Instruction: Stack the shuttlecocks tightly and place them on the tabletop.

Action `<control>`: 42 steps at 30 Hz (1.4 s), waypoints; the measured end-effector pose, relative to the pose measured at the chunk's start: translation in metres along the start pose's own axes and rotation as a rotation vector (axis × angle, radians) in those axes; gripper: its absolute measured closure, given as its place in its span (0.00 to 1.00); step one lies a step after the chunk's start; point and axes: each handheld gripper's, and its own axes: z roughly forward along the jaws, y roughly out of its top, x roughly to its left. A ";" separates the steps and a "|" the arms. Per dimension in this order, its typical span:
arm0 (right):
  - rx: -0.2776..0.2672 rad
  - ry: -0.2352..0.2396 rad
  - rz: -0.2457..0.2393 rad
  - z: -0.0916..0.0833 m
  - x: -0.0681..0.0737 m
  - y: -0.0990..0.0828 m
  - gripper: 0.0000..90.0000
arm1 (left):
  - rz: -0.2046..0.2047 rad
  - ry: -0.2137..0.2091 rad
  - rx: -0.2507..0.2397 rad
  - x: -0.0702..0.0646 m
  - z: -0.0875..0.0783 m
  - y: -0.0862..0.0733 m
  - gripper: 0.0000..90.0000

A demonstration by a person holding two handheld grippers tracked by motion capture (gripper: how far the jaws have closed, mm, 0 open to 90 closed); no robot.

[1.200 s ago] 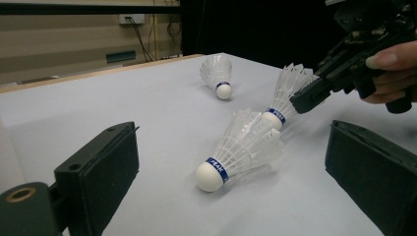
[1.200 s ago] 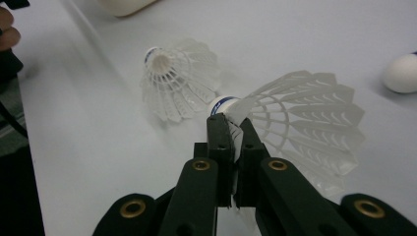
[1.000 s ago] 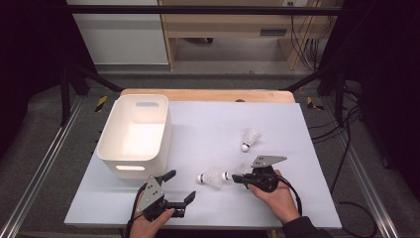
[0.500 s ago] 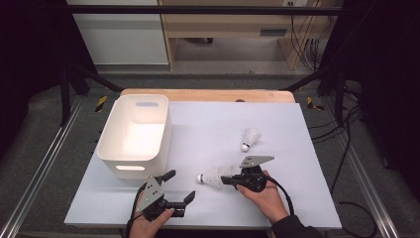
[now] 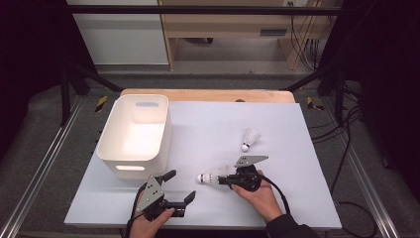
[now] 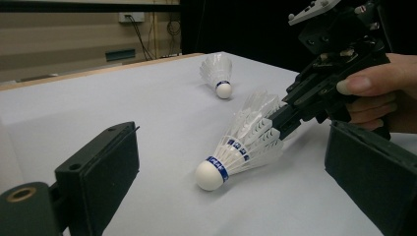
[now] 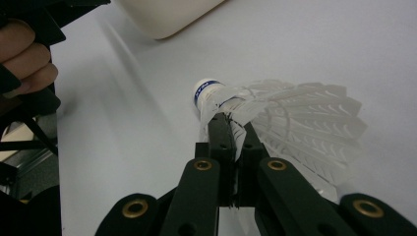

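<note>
Right gripper [image 5: 224, 179], jaws pinched together on the feather skirt of a shuttlecock [image 5: 210, 176] that lies near the front edge of the white table [image 5: 208, 124], cork end pointing toward the left gripper [image 5: 179, 186]. Left gripper, jaws spread wide with nothing between them, rests just in front of the white bin [image 5: 134, 134]. A second shuttlecock [image 5: 249, 139] lies farther back on the table, well apart from both grippers

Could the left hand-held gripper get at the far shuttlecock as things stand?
Probably yes: the left hand-held gripper is open and empty, and bare table lies between it and the far shuttlecock.
</note>
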 end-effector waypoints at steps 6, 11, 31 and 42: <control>0.003 0.002 -0.013 0.000 0.000 0.000 0.99 | 0.000 -0.004 0.001 -0.002 0.001 0.000 0.07; 0.008 0.002 -0.024 0.000 0.000 0.000 0.99 | -0.002 -0.006 -0.001 -0.002 0.001 0.000 0.07; 0.053 -0.018 -0.071 0.001 0.002 -0.001 0.95 | -0.006 -0.007 -0.002 -0.001 0.001 0.000 0.07; 0.070 -0.040 -0.101 -0.003 0.004 -0.001 0.86 | -0.005 -0.008 -0.001 -0.001 0.001 0.000 0.07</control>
